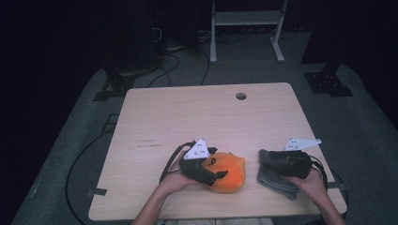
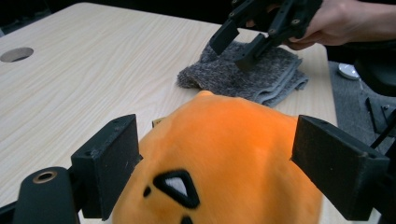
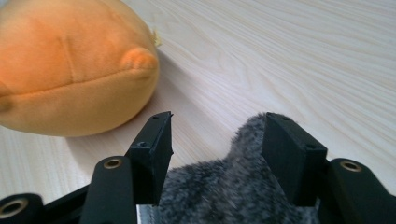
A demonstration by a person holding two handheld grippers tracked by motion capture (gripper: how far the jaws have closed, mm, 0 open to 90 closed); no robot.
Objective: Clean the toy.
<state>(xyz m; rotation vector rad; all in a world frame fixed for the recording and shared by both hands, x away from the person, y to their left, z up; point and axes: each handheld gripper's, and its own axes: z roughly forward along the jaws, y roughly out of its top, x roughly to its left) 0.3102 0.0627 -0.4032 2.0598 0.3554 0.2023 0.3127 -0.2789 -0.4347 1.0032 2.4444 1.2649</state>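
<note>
Desk (image 1: 187, 112): pale wood, round hole near far edge. Orange plush toy (image 1: 227, 172) lies at near edge, middle, black stitched face marks on it. Grey folded cloth (image 1: 274, 180) lies just right of the toy, apart from it. Left tongs (image 2: 215, 163) straddle the plush, jaws spread on either side; right jaw clear of the fabric, left jaw at its flank. Right tongs (image 3: 217, 154) spread over the cloth's edge, pile between the jaws, not pinched.
</note>
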